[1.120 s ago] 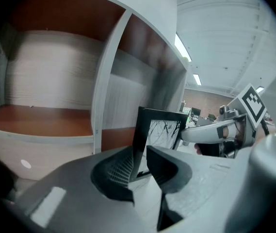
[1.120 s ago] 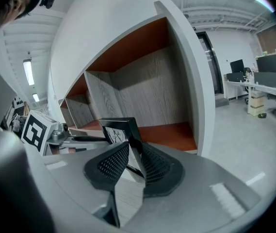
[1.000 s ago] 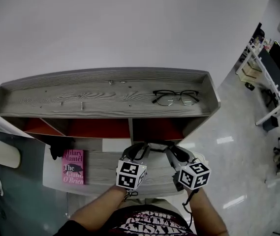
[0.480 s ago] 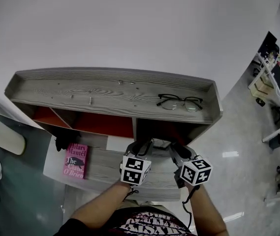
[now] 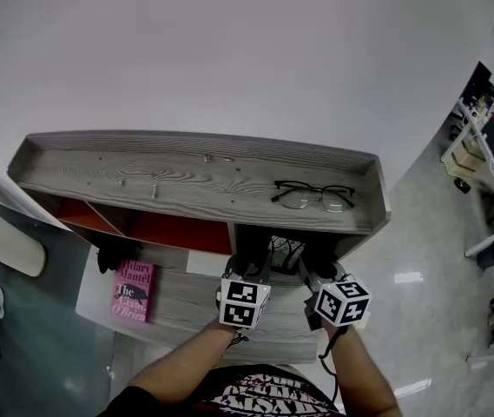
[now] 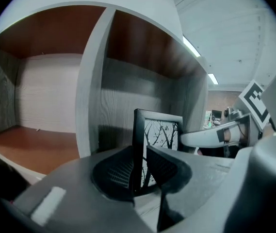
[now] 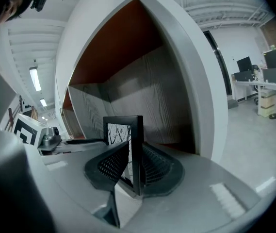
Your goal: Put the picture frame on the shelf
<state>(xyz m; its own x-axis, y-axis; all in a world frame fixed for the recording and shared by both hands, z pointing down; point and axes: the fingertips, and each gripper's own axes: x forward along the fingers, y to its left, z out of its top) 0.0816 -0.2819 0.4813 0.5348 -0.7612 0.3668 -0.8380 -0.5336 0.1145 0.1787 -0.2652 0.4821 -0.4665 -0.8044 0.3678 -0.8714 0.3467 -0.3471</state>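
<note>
A black picture frame (image 5: 286,252) with a bare-branch print stands upright between my two grippers, at the mouth of the right compartment of the grey wooden shelf (image 5: 194,181). My left gripper (image 5: 253,266) is shut on the picture frame's left edge (image 6: 138,144). My right gripper (image 5: 312,269) is shut on its right edge (image 7: 137,144). In the left gripper view the left gripper (image 6: 140,168) pinches the frame with the shelf divider (image 6: 91,91) just left of it. In the right gripper view the right gripper (image 7: 133,168) clamps the frame in front of the compartment's wood-grain back wall.
A pair of glasses (image 5: 312,195) lies on the shelf top at the right. A pink book (image 5: 131,290) lies on the lower ledge at the left, with a dark object (image 5: 108,255) beside it. The left compartment (image 6: 36,106) has an orange-brown floor and ceiling. Office desks (image 5: 490,129) stand far right.
Both grippers have carried the picture frame forward, from over the lower ledge to the opening of the right compartment. The head view has shifted slightly.
</note>
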